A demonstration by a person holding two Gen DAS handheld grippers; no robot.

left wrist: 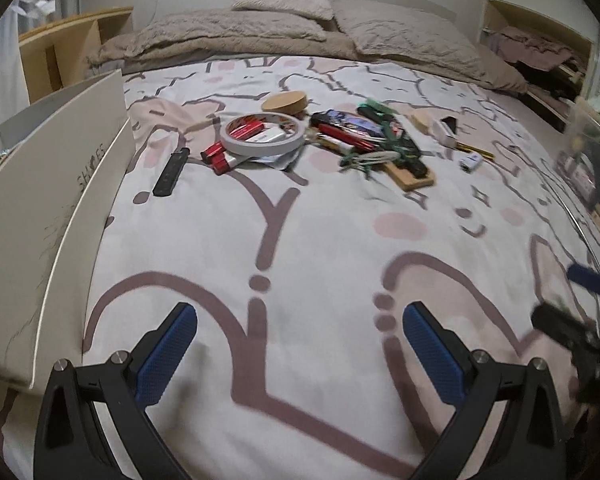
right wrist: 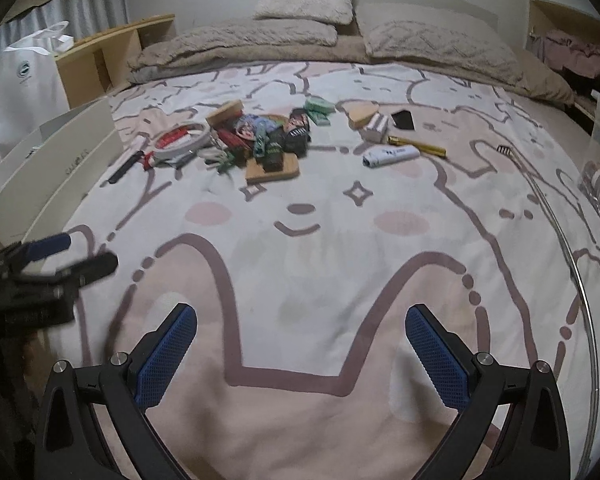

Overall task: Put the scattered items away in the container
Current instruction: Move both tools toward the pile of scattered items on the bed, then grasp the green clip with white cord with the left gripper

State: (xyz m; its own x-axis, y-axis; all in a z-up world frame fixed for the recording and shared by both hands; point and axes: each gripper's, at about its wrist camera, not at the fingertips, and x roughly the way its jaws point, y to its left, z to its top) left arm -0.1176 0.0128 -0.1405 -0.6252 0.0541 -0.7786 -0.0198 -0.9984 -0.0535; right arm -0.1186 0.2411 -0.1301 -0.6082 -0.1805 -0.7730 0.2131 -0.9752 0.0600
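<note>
Both views were dim, lit by soft, even indoor light that cast only faint shadows under each tool. Heavy fisheye distortion bowed the bed (left wrist: pixel 300 240) and left black vignette in the corners. The scattered items (right wrist: pixel 268 140) far off looked soft and grainy. The right tool (left wrist: pixel 580 320) showed motion blur at the right edge.

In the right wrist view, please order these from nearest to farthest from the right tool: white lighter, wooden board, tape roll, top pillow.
From the right tool:
1. Wooden board, centre.
2. White lighter, right.
3. Tape roll, left.
4. Top pillow, far end.
</note>
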